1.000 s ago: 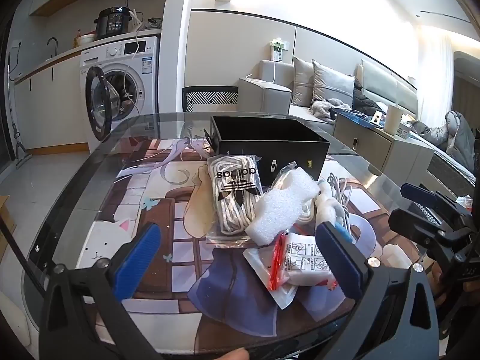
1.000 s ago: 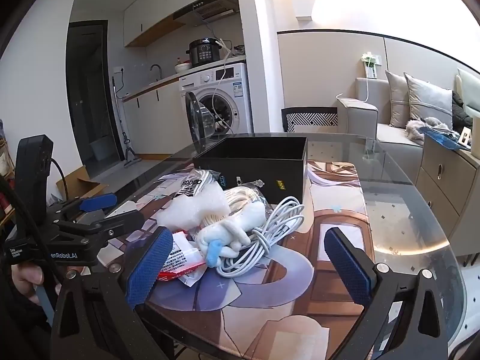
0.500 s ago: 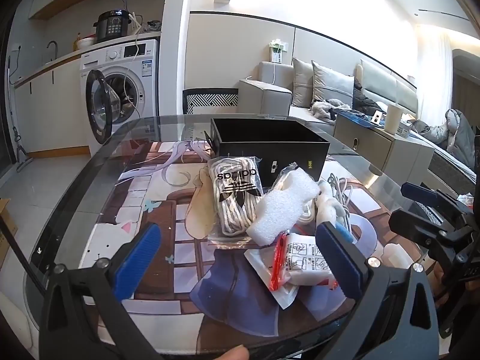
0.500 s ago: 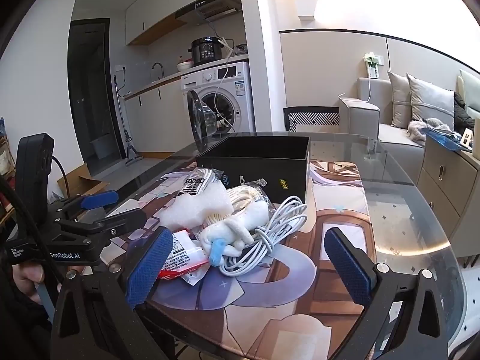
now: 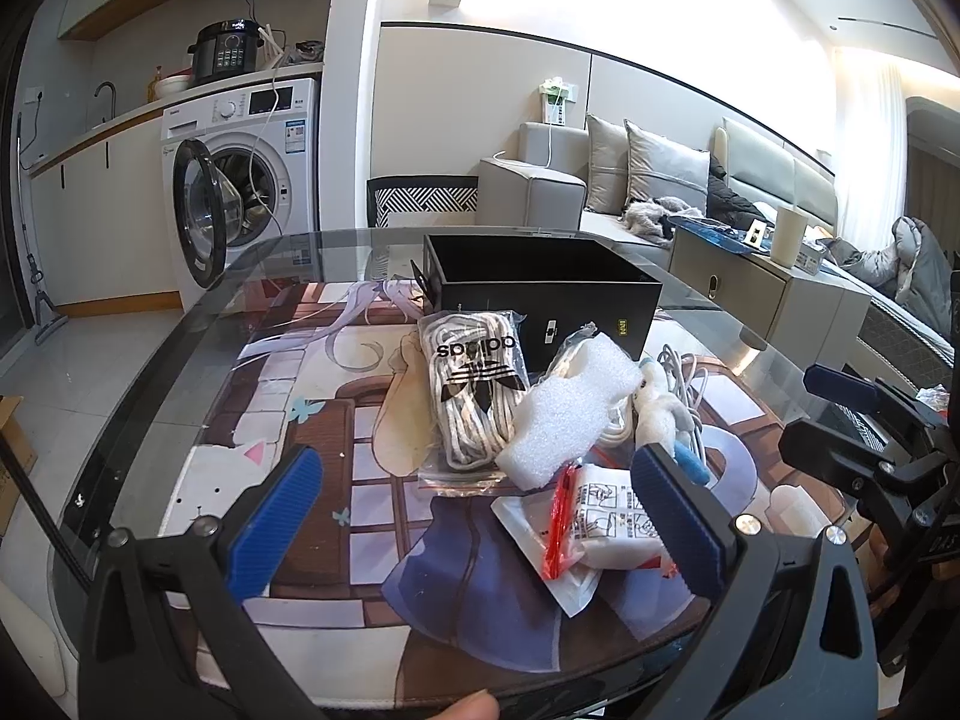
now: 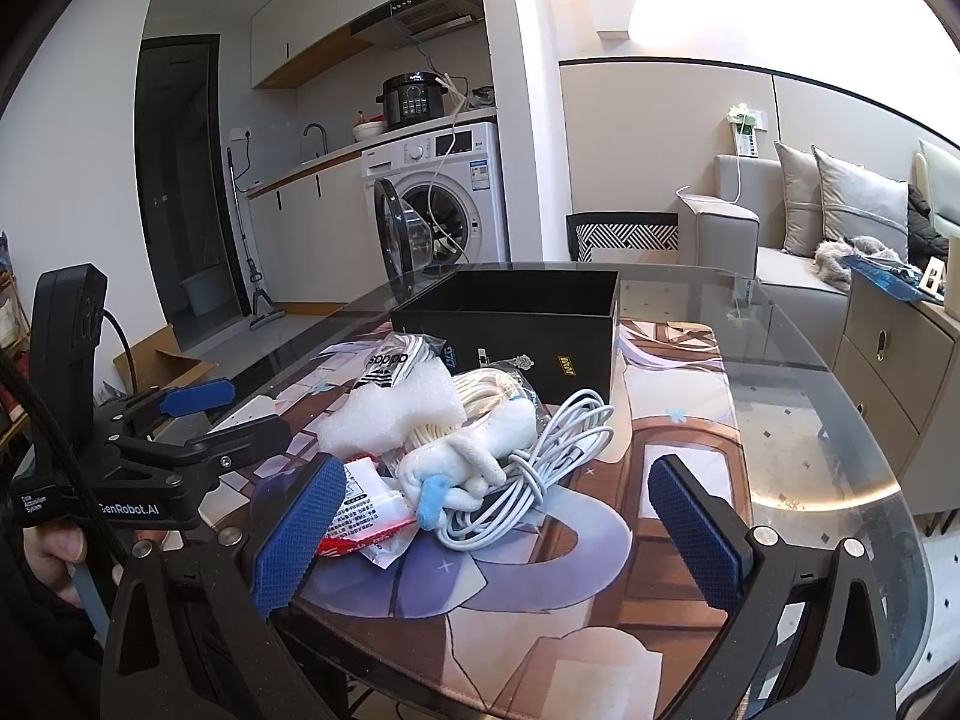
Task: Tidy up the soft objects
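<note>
Hovering with jaws spread and empty, the left gripper (image 5: 474, 516) is facing a clear bag of white cord (image 5: 474, 396), a white foam block (image 5: 567, 414), a small white-and-blue plush toy (image 6: 462, 468) and a coiled white cable (image 6: 540, 456), all lying heaped before an open black cardboard box (image 6: 516, 324); the right gripper (image 6: 501, 531) is likewise gaping wide.

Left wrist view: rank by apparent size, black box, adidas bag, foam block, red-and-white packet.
1. black box, clearly largest though farthest.
2. adidas bag.
3. foam block and red-and-white packet look about alike; the packet lies nearer the camera and partly behind a finger, so no ranking.
</note>
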Demonstrator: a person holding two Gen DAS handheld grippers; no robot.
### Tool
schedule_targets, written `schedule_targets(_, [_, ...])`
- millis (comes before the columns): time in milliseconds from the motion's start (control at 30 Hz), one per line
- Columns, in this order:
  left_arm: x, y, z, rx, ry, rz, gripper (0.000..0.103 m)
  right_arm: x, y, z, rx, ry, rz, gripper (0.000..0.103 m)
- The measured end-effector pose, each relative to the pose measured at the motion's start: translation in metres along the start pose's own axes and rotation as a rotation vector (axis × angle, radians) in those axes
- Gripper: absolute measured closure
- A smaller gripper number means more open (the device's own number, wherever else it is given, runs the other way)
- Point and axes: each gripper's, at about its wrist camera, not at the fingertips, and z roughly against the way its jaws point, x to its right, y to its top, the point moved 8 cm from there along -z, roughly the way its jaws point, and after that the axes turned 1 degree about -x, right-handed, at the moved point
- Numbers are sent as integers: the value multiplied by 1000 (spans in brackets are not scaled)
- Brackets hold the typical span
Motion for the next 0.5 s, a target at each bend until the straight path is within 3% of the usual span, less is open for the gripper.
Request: schedule_targets(500, [-2,0,0,1,-2,1,0,1,0,-1,-1,2,-4,0])
